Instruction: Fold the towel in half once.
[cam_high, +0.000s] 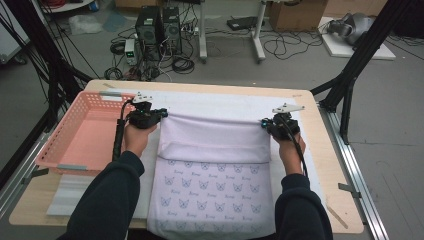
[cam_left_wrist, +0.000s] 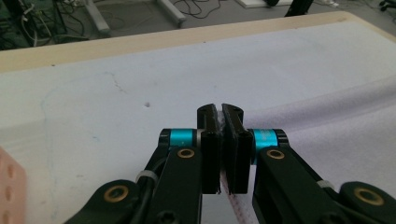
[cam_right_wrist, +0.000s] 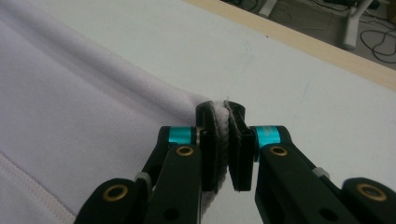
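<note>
A pale lilac cloth (cam_high: 215, 170) with a butterfly print lies on the white mat, its far part lifted and stretched between my two grippers. My left gripper (cam_high: 164, 113) is shut on the cloth's far left corner (cam_left_wrist: 227, 186), which shows as a thin strip between the jaws. My right gripper (cam_high: 263, 123) is shut on the far right corner (cam_right_wrist: 219, 135), where the folded hem bulges between the pads. The plain reverse side of the cloth (cam_right_wrist: 70, 112) faces up along the raised edge.
A pink perforated basket (cam_high: 82, 131) stands at the table's left edge, close to my left hand. The white mat (cam_high: 225, 100) covers most of the wooden table (cam_high: 330, 165). Computer towers, cables and desk legs crowd the floor beyond the table.
</note>
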